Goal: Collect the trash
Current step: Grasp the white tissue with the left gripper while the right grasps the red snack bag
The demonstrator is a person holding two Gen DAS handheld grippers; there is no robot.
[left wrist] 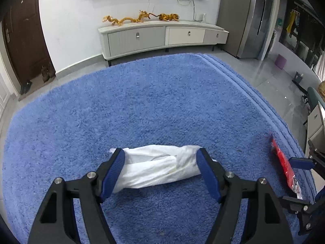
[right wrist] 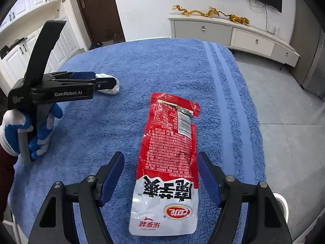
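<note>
2 grippers, 1 white tissue wad [left wrist: 160,166], 1 red wrapper [right wrist: 168,162], 1 blue towel [left wrist: 142,105]

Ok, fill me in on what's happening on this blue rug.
A person is collecting trash with a handheld gripper in each hand. The left gripper straddles a rolled white tissue wad lying on the blue rug, its pads at the wad's two ends. The right gripper is open on either side of a flattened red and white snack wrapper, not touching it. Both pieces rest on the rug, neither lifted yet.
</note>
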